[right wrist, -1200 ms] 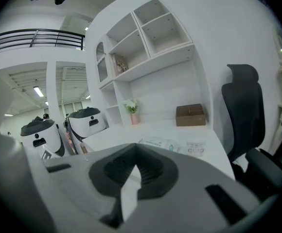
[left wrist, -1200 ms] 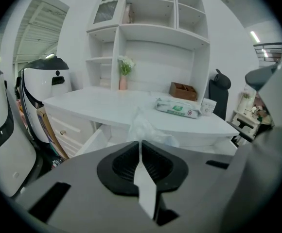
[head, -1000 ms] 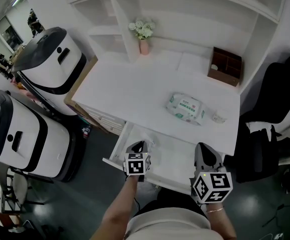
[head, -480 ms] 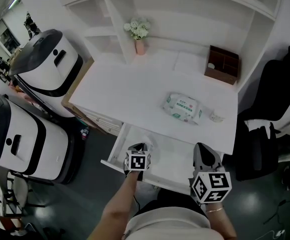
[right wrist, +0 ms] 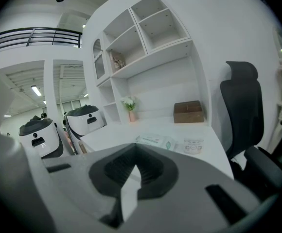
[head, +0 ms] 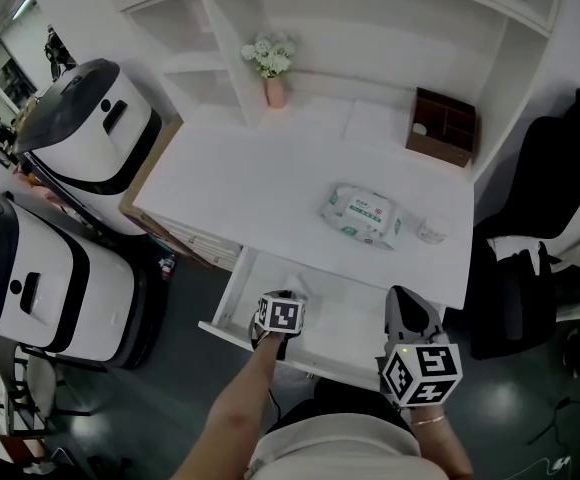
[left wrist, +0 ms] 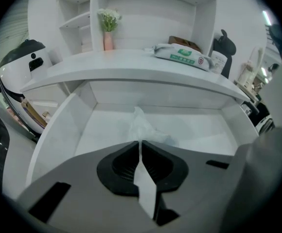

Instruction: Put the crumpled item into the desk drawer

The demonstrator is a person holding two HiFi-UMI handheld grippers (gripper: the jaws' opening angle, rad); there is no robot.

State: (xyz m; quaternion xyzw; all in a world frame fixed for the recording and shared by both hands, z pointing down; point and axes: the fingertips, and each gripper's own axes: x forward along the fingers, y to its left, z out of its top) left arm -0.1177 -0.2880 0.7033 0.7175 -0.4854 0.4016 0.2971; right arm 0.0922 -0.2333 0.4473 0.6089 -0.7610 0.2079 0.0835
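- The left gripper (left wrist: 141,144) is clenched on a white crumpled wad (left wrist: 142,126). Its jaws are pinched together on the near end of the wad.
- The rest of the wad sticks out just past the jaw tips, rising a little above them.
- This gripper tilts steeply down into the open drawer (left wrist: 57,132). The drawer's left wall is to the gripper's left, its back wall is ahead and its floor is below the tips.
- So the wad is inside the drawer's outline, over the floor; I cannot tell whether it touches the floor.
- The desk (head: 270,178) top lies above and ahead of the left gripper. A wipes pack (head: 362,213) is on it, ahead and to the right, and a vase (head: 273,90) stands far ahead to the left.
- The right gripper (right wrist: 133,155) has its jaws closed together with nothing between them.
- It sits outside the drawer, near the front edge, well right of the left gripper.
- From the right gripper, the pack is ahead, a brown box (right wrist: 188,111) is farther ahead, and a black chair (right wrist: 243,110) is to the right.
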